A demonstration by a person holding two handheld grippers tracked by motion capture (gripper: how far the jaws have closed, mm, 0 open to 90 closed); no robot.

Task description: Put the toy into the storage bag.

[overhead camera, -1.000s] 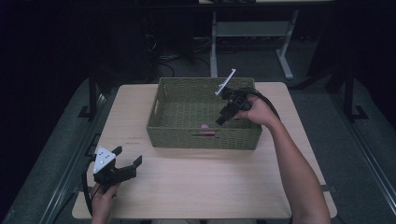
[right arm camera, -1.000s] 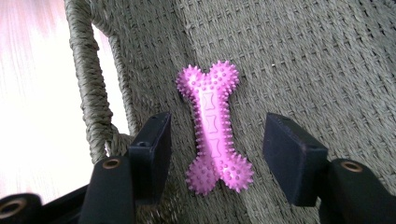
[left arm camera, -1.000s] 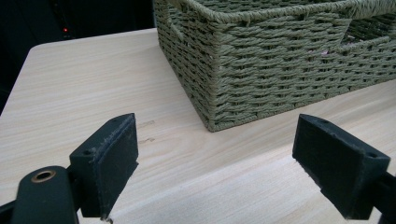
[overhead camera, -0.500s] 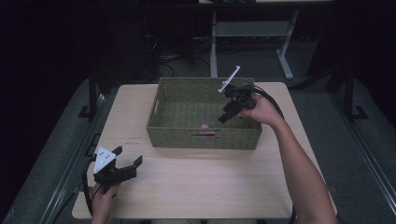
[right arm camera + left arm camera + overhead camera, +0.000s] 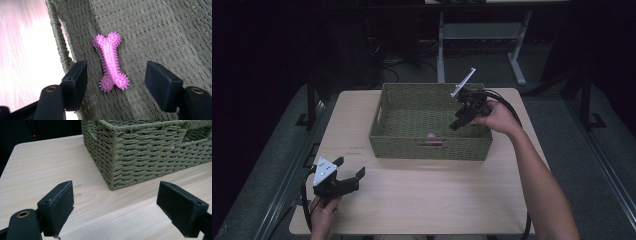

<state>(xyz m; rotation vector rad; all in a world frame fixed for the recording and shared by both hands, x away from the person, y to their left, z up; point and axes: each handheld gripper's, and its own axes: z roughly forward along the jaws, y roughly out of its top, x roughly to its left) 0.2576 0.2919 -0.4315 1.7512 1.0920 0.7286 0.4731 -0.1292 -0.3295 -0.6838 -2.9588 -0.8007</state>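
The right gripper (image 5: 460, 119) hangs inside the green woven basket (image 5: 382, 117), tipped down toward the near wall, and compared with a second ago it has crept a touch lower and closer to that wall. Its own camera tells the story: the jaws stand wide apart, empty, and the pink spiky bone toy (image 5: 110, 63) lies flat on the basket floor right between them, just beside the near wall. From above, the toy (image 5: 431, 135) is a small pink spot tight against that wall. So the approach looks nearly done; I'd judge the next thing needed is a short drop and a squeeze across the bone's narrow waist. The wall is the worry here, since the jaw on that side sits almost against the weave and could snag it. Down at the near left corner of the wooden table (image 5: 437, 200), the left gripper (image 5: 343, 181) hasn't budged, jaws spread and holding nothing, pointed at the basket's outer corner (image 5: 110, 157).
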